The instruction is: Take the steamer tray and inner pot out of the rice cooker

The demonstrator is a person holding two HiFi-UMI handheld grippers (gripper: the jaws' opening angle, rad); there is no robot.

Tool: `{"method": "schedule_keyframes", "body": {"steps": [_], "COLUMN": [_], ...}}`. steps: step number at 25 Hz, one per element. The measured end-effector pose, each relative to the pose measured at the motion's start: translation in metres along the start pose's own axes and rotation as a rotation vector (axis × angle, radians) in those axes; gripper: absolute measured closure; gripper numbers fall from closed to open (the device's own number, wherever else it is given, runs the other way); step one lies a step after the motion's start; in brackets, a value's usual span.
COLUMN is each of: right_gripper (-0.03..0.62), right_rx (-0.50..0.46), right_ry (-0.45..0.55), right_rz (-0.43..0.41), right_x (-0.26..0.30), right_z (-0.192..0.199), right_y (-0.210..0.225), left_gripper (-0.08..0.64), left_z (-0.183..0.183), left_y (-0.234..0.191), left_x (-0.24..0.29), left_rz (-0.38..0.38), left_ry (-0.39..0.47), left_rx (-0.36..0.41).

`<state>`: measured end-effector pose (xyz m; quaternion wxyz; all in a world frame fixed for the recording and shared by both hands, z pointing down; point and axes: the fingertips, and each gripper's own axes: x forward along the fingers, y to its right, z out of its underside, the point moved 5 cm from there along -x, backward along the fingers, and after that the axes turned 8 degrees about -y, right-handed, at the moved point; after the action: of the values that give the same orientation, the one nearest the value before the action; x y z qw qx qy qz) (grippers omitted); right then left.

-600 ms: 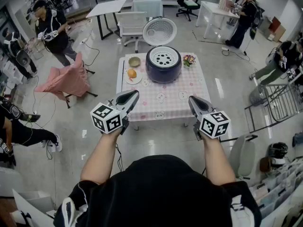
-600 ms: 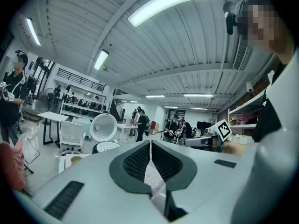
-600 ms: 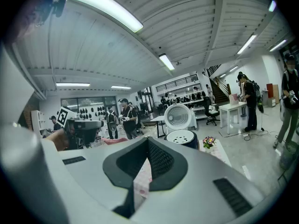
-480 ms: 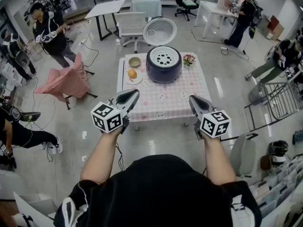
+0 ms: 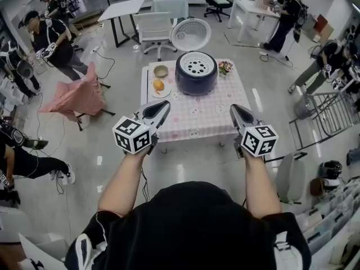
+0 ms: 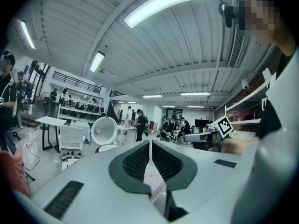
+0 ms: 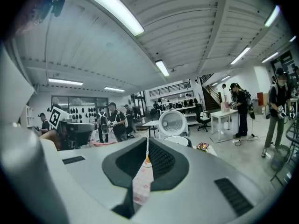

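dark navy rice cooker [image 5: 196,79]: one, on the table ahead of both grippers, well apart from them, roughly between their two lines.
white steamer tray [image 5: 196,66]: one, perforated, seated in the cooker's top; the inner pot under it was hidden.
left gripper [image 5: 162,105]: jaws pressed together, nothing between them.
right gripper [image 5: 235,109]: jaws likewise together and empty.
marker cubes: two, one per gripper, printed with black-and-white squares; no words legible on them.
table [image 5: 216,122]: one, pink checked cloth, its near edge under both tips.
plate [image 5: 152,93]: one, ahead of the left gripper, bearing one orange fruit [image 5: 158,85].
bowl [image 5: 161,71]: one, just beyond the plate.
flowers [image 5: 225,68]: one bunch, ahead of the right gripper.
round white disc [image 5: 190,35]: one, upright just behind the cooker; lid or fan, could not tell.
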<state>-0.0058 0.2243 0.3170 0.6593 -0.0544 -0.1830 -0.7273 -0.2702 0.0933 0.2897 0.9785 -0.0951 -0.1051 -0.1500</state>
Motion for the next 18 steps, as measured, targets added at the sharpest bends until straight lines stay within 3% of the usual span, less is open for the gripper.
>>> {"method": "schedule_keyframes", "body": {"steps": [5,10,13,18], "right_gripper": [0.477,0.391,0.364,0.353], "right_rx": [-0.004,-0.048,-0.049,-0.042], "right_ry": [0.016,-0.007,-0.024,-0.036], "right_rz": [0.010,0.012,0.006,0.011], "right_x": [0.000,0.005,0.011,0.021], "right_z": [-0.011,-0.012,-0.009,-0.011], "right_y": [-0.006,-0.007,0.001,0.026], "left_gripper": [0.500,0.384,0.306,0.282], "left_z": [0.000,0.001,0.002,0.000], "left_y": [-0.009,-0.014,-0.021,-0.028], "left_x": [-0.008,-0.011,-0.005,0.016], "left_rz": [-0.036,-0.060,-0.089,-0.104], "left_ry": [0.008,0.006,-0.002,-0.026], "left_rx": [-0.008,-0.002,-0.001,0.001]}}
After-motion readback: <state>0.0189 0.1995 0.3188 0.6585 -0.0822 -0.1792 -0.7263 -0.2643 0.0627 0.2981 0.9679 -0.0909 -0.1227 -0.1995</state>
